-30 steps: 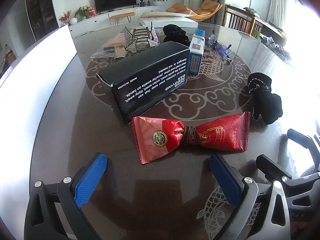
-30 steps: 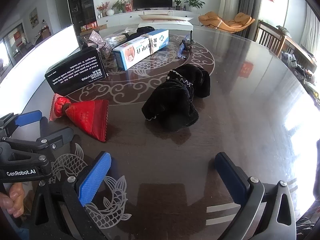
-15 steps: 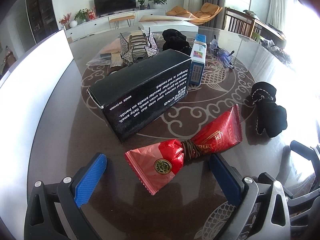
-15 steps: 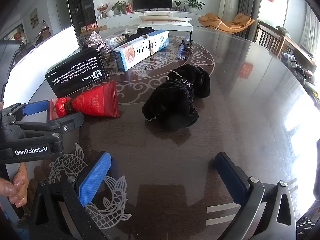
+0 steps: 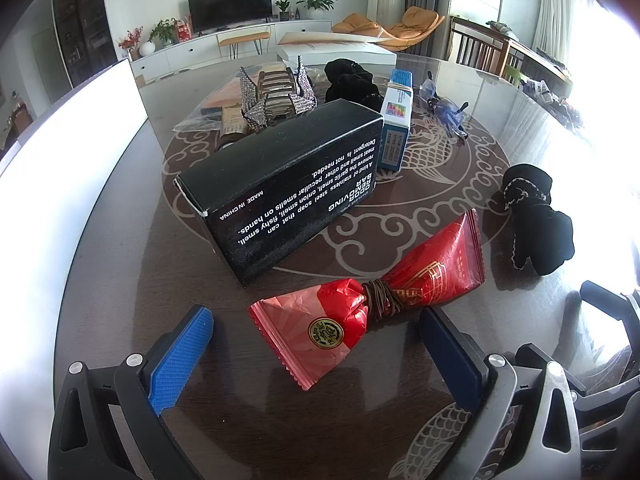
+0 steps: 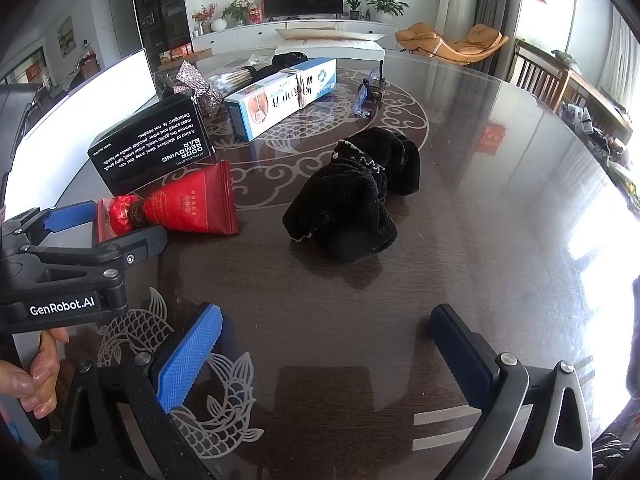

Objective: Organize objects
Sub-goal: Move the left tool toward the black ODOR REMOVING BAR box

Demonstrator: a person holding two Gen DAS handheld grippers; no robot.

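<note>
The red foil packet tied at its waist with a brown cord lies flat on the dark glossy table with pale swirl pattern, just in front of the left tongs and partly between their blue pads. Its long axis runs on a slant, from the near left corner up to the far right, so it lies across the opening and not along it; the right pad is just beside the tied waist, though I cannot tell if it touches. The left tongs are wide apart and hold nothing. The right tongs are also wide and empty, and they hang over bare table, clearly farther from the packet, so I judge that the left one is the better placed to take it. Just behind the packet stands one black cardboard box with white print. Farther away I count one long blue and white carton, two black fuzzy bundles, one near and one far, one glittery silver bundle and one blue object that I cannot identify.
</note>
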